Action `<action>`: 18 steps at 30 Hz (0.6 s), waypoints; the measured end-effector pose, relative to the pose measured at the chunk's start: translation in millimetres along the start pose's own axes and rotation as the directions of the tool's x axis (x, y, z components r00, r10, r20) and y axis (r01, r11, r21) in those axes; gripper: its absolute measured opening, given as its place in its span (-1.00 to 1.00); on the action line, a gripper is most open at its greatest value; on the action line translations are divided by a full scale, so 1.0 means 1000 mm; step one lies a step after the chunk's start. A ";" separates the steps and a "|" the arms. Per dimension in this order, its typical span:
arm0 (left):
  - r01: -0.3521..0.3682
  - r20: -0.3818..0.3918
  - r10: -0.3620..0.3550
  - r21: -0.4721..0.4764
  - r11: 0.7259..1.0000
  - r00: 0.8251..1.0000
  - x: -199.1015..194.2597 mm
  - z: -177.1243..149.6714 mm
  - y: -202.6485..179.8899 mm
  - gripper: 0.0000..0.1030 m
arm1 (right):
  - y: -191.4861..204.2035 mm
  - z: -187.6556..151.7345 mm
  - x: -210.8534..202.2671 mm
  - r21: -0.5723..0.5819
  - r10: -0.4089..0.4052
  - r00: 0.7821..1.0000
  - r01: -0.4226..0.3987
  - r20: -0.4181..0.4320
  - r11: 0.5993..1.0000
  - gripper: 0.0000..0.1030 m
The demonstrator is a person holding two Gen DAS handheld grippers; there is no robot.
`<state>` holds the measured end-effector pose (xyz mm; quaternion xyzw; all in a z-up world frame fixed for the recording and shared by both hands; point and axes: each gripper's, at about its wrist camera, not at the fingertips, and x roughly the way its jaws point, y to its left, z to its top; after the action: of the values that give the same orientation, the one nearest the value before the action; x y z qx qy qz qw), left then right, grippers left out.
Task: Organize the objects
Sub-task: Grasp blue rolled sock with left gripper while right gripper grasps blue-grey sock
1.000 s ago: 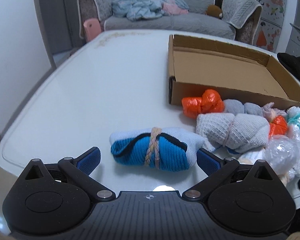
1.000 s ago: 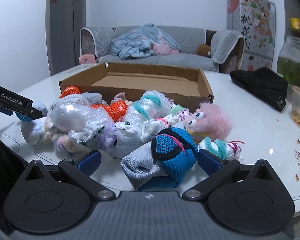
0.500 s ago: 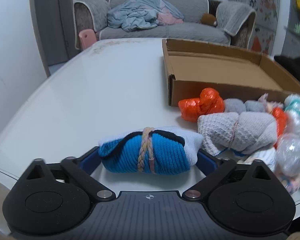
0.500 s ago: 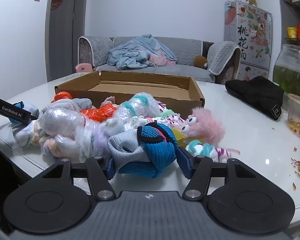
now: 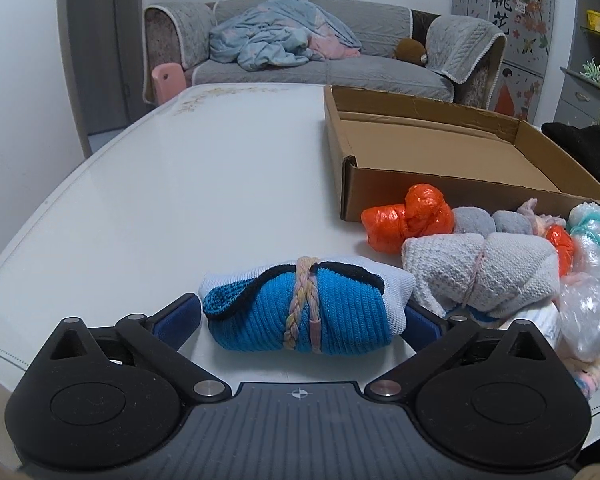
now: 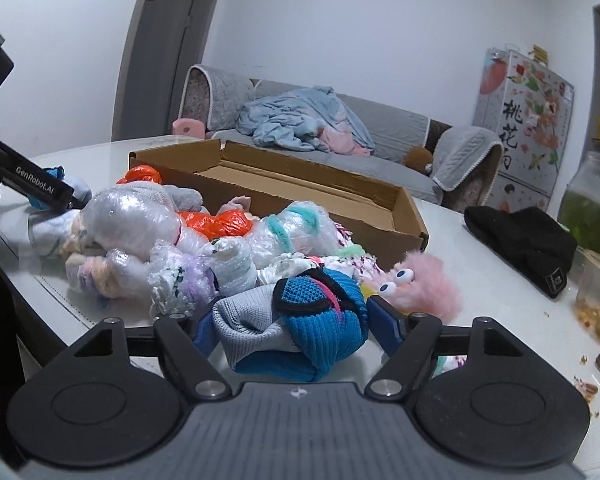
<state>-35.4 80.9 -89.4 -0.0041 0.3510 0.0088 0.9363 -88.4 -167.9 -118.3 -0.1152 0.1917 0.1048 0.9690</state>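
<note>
Socks rolled into a blue bundle (image 5: 300,316) tied with a braided band lie on the white table (image 5: 180,184) in the left wrist view, between the spread jaws of the left gripper (image 5: 300,320). The jaws have just widened again; whether either pad touches the knit I cannot tell. Just right lies a grey knitted bundle (image 5: 480,276), then an orange bag (image 5: 408,220) against the open cardboard box (image 5: 440,148).

In the right wrist view, the right gripper (image 6: 288,328) pinches a blue-and-grey sock bundle (image 6: 300,328), both pads against its sides, the jaws having just eased outward a little. Behind it sit plastic-wrapped bundles (image 6: 132,216), a pink fluffy toy (image 6: 424,284), the box, and a black cloth (image 6: 520,244).
</note>
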 end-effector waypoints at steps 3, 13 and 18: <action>0.026 0.029 -0.026 0.010 1.000 0.999 -0.001 -0.001 0.000 0.82 | -0.001 -0.001 -0.002 -0.005 0.012 1.000 -0.012 0.002 1.000 0.17; 0.024 0.096 -0.024 0.001 1.000 0.995 -0.024 -0.002 0.009 0.61 | -0.011 0.004 -0.021 0.007 0.029 0.998 -0.029 0.052 1.000 0.05; 0.018 0.150 -0.019 0.008 1.000 0.989 -0.050 0.016 0.015 0.62 | -0.021 0.018 -0.036 0.006 0.034 0.995 -0.034 0.094 0.999 0.05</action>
<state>-62.8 95.0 -44.6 -0.0039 0.2797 -0.0008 0.9601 -109.5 -189.0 -84.4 -0.1034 0.1483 0.1259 0.9754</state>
